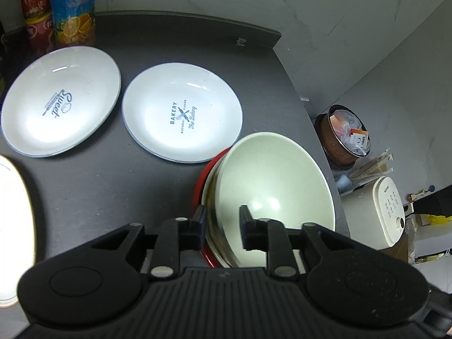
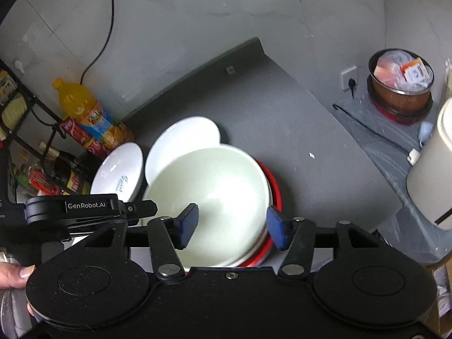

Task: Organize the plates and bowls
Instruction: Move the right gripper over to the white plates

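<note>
1. A pale green bowl (image 1: 271, 180) is seen stacked in a cream bowl, itself nested in a red bowl (image 1: 202, 189), at the 4 o'clock part of the dark desk (image 1: 180, 45) in the left wrist view.
2. The left tool (image 1: 223, 221) is set astride the near rim of the stack: one finger is placed outside the red bowl, the other inside the green bowl. Whether the rims are clamped cannot be told.
3. The right tool (image 2: 231, 227) is held open over the same green bowl (image 2: 209, 197), its blue pads (image 2: 188, 224) apart, one above the bowl's inside and one at its right rim.
4. Two white plates are laid flat on the desk: the "Bakery" plate (image 1: 182, 113) just at 11 o'clock of the stack, the "Sweet" plate (image 1: 60, 100) beside it at 9 o'clock, close but apart.
5. An orange juice bottle (image 1: 73, 5) and a red bottle (image 1: 35, 8) are stood at the desk's far left corner.
6. A brown bin (image 2: 401, 84) is seen on the floor at 2 o'clock.
</note>
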A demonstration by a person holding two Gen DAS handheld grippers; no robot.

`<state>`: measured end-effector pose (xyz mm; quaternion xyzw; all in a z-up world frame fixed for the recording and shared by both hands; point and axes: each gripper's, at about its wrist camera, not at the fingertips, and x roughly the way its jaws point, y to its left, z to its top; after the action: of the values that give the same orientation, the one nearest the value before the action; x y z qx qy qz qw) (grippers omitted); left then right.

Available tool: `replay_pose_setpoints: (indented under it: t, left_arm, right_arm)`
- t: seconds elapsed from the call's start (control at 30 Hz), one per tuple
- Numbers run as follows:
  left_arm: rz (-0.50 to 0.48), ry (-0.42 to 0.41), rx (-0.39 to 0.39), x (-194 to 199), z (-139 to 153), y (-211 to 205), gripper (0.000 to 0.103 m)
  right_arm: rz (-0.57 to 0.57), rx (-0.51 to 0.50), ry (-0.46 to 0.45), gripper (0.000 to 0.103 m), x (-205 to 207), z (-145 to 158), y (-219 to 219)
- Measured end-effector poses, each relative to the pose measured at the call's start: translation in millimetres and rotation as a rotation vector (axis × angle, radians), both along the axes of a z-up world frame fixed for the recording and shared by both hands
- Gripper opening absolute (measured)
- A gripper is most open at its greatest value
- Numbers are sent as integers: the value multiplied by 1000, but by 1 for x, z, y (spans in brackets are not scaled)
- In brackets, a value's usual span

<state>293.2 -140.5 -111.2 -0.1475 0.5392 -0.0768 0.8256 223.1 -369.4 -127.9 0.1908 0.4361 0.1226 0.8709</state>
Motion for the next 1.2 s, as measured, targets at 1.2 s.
replay_pose_setpoints:
  t: [1.2]
  left_arm:
    - [429, 113, 103, -21, 15, 103, 68]
  right_arm:
    - [560, -180, -58, 90, 77, 15, 127]
